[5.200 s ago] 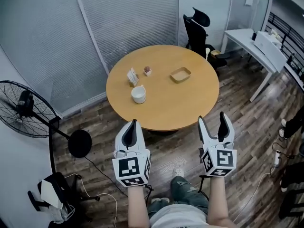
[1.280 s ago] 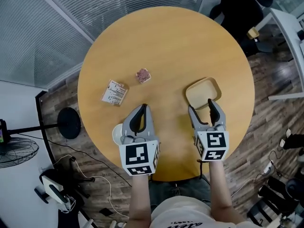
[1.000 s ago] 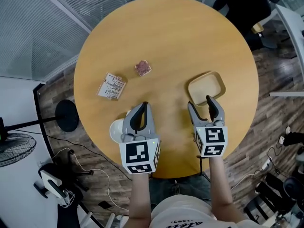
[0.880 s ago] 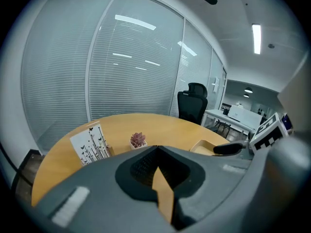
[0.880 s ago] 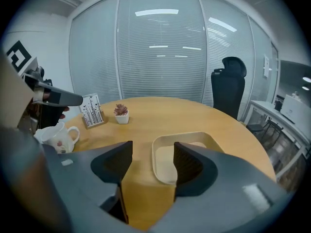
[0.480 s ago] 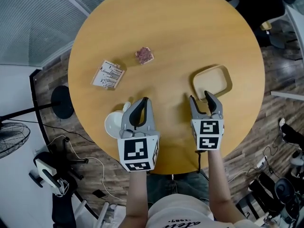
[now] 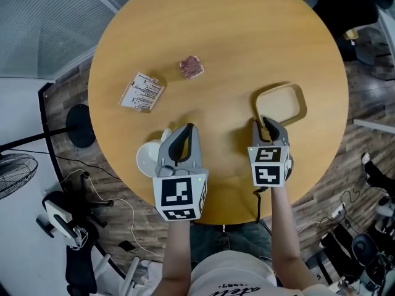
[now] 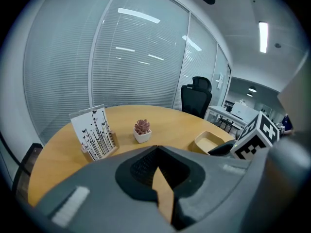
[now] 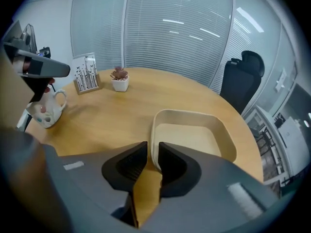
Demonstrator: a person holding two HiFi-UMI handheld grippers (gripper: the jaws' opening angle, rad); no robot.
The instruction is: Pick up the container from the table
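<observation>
Now | hidden: white mug [image 7: 145, 160] is partly covered by the left gripper [image 7: 184, 132] (jaws pressed together, nothing between) | room: container [image 7: 285, 107] is set near the round wooden table's [image 7: 234, 42] right edge, bare top around | grip: its thin beige near rim is pinched by the right gripper [image 7: 266, 123], jaws just drawn in.

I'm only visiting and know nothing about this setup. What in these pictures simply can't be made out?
- The mug: in the head view, the left gripper covers its right side.
- The card stand: any wording on it is too small to read in every view.
- The table: its far edge is cut off by the top edge of the head view.
</observation>
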